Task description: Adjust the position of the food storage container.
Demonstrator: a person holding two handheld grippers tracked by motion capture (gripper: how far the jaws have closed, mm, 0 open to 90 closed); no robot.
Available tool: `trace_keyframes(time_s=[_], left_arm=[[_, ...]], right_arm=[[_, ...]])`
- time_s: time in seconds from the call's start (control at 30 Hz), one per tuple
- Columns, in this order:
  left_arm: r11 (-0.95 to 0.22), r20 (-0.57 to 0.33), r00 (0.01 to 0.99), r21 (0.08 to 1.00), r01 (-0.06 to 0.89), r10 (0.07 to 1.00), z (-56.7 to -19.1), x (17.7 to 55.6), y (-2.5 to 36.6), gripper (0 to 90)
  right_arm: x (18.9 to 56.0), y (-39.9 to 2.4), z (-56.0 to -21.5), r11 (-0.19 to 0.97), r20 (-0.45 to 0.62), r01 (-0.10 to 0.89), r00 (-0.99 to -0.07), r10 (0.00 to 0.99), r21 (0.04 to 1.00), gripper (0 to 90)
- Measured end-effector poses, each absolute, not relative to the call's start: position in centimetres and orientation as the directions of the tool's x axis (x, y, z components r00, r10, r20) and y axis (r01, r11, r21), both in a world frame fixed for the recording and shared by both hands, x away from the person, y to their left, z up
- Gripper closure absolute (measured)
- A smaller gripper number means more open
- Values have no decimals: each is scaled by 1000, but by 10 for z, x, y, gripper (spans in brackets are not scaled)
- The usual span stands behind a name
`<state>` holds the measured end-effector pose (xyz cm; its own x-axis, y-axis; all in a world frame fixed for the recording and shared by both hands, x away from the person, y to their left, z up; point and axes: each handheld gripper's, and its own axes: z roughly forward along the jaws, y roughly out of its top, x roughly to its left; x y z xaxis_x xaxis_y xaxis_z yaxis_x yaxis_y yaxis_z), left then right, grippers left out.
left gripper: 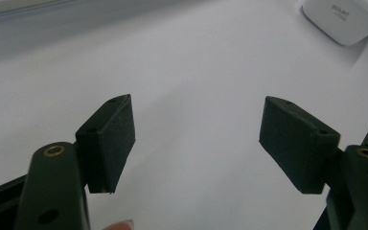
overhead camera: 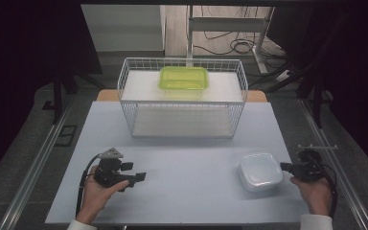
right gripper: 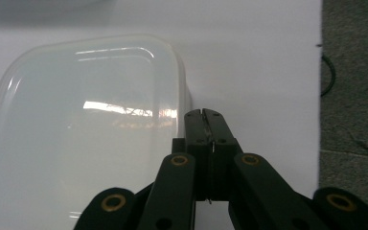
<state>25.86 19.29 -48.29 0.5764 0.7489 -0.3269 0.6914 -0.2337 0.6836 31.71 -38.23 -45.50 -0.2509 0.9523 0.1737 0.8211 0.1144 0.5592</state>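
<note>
Right gripper (right gripper: 206,115) jaws pressed together, empty, touching white lidded container (right gripper: 81,129); I should open before gripping. Left gripper (left gripper: 196,139) gapes, empty.

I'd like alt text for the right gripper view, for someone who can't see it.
A black tool with its jaws shut and nothing between them points at the edge of a white lidded box. The box sits on a pale table, with grey floor at the right.
</note>
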Motion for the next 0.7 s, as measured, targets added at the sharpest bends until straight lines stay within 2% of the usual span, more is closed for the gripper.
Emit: trace_keyframes(time_s=[0.2, 0.7], left_arm=[[-233, -329, 575, 682, 694, 750, -484, 259, 193, 274], [-232, -333, 567, 673, 703, 753, -485, 260, 193, 273]], right_arm=[[318, -371, -459, 130, 213, 824, -290, 933, 552, 892], [314, -312, -465, 209, 249, 816, -392, 886, 540, 893]])
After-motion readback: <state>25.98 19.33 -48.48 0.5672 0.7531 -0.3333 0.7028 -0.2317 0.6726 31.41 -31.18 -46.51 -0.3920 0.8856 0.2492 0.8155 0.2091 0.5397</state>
